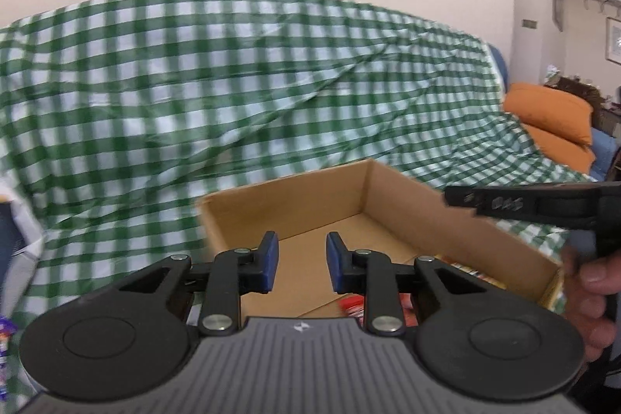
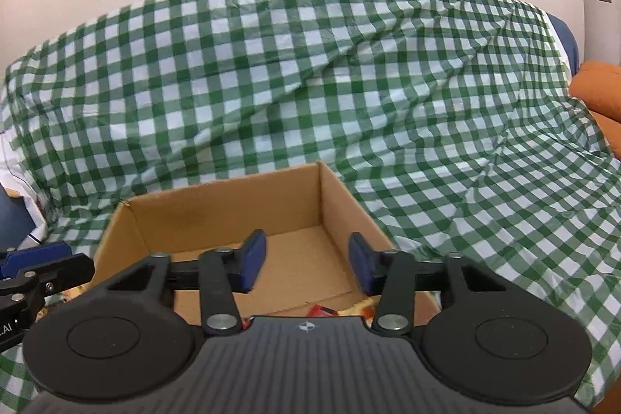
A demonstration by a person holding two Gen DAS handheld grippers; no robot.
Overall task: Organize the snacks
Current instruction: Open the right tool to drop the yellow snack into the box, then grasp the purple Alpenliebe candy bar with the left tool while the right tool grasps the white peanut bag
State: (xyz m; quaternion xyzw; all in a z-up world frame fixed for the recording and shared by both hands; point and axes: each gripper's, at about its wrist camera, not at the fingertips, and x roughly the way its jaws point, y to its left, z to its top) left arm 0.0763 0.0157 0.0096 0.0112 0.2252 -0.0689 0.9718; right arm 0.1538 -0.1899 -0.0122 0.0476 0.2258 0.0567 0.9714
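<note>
I have both hand-held grippers over the cardboard box (image 2: 217, 216), which sits on a green checked cloth (image 2: 349, 84). My left hand-held gripper (image 1: 302, 263) and right hand-held gripper (image 2: 306, 263) both have their fingers apart, holding nothing. The snacks (image 2: 330, 310) lie in the box's near end, just below and slightly right of my right fingertips, so I judge that hand nearer. Their long axis I can't tell.

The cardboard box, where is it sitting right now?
The cardboard box sits open on the green checked cloth, just ahead of both grippers in both wrist views, with snack packets at its near end.
</note>
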